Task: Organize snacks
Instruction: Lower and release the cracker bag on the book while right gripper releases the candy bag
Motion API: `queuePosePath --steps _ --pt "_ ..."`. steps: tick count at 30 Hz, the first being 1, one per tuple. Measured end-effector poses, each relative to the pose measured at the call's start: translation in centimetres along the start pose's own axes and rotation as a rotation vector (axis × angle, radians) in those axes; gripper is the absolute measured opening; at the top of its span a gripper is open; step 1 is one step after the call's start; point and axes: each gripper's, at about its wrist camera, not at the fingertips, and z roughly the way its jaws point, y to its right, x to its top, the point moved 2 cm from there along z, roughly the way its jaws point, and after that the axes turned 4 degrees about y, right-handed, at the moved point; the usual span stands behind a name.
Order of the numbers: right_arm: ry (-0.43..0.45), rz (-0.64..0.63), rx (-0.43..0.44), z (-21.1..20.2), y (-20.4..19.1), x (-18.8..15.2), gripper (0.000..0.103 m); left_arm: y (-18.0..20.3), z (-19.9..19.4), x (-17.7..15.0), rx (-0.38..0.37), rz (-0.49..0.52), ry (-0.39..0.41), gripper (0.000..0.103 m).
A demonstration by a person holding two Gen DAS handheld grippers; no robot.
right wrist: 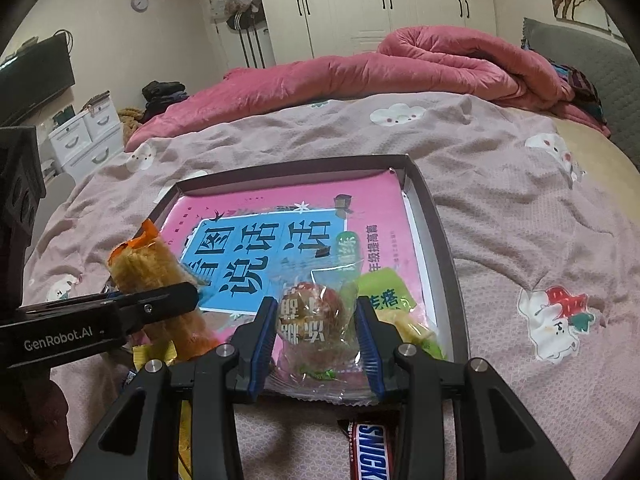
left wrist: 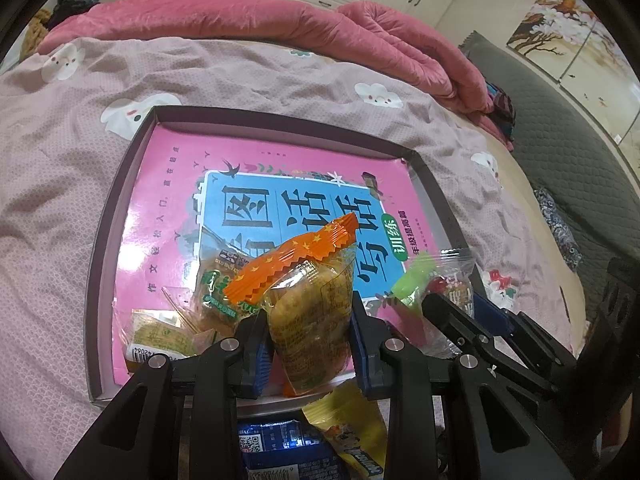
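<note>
Left gripper clamps orange-sealed snack pack, long axis upright, over tray near edge. Right gripper grips clear-wrapped round snack.

A: The orange-topped snack packet at the lower middle of the left wrist frame looks like clear, glossy plastic film with a crimped, zigzag-cut seal, and the content behind it looks rough and crumbly.

B: The round snack at the lower middle of the right wrist frame wears the same shiny, crinkled film. The blue pads beside it look like ribbed plastic or rubber, on matt black fingers with bright metal pins.

A: The pink book cover at the frame's centre is smooth, glossy paper catching glare; the tray around it looks like matt card.

B: The bedsheet at right is matt, finely textured cloth, wrinkled. The pink quilt at the top looks soft and plush.
</note>
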Motion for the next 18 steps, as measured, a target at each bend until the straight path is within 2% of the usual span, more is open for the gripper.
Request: queuePosePath --steps 18 --pt "-0.017 0.015 0.011 -0.40 0.17 -0.78 0.041 -0.06 0.08 -0.09 -0.012 -0.014 -0.007 0.033"
